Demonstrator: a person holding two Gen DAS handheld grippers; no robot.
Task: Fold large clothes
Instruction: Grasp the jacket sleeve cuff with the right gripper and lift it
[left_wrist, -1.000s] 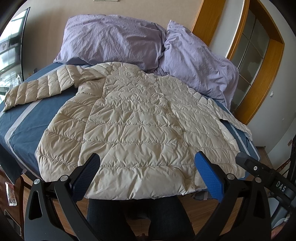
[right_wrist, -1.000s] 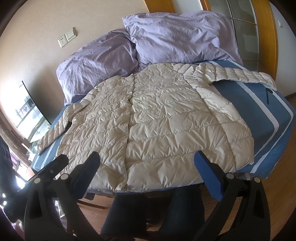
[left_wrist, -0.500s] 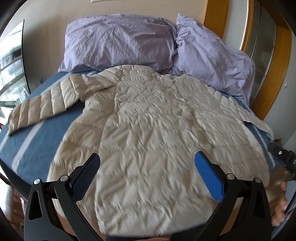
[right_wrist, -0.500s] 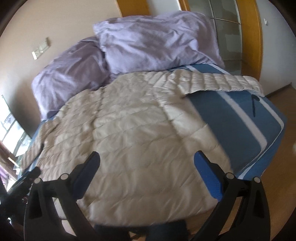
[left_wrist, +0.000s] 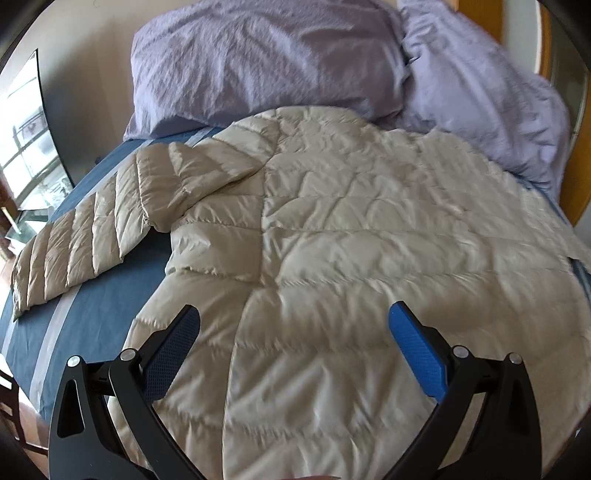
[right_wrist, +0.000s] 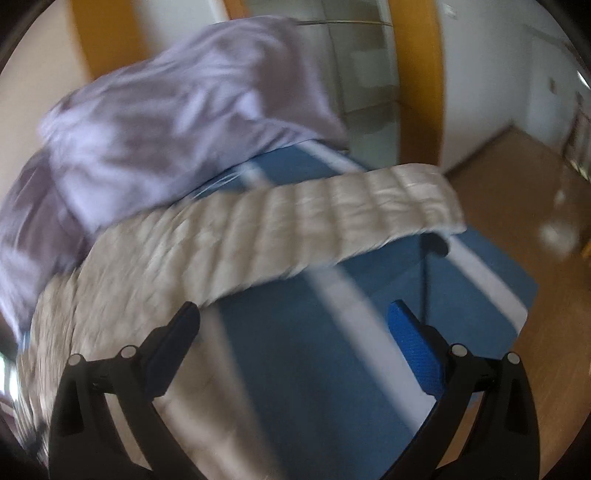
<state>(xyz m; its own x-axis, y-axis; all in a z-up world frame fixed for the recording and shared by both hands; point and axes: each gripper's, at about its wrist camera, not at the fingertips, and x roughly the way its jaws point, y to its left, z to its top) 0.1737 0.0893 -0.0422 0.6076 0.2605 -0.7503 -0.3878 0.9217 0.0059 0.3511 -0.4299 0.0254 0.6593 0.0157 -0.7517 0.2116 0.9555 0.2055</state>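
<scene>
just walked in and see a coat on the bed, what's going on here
A person holding a gripper in each hand is about to fold a cream puffer jacket spread flat on a blue bed, both sleeves stretched out. The left gripper hangs open over the jacket's body. The right gripper is open too, pointed toward the right sleeve, though that view is blurred. Neither holds fabric, and no fold is made yet. Lavender pillows sit at the head.

jacket (left_wrist: 332, 229): quilted cloth, slight sheen
pillows (left_wrist: 266, 59): crinkled matt cloth
finger pads (left_wrist: 417, 347): blue, textured
floor (right_wrist: 517, 177): wood
</scene>
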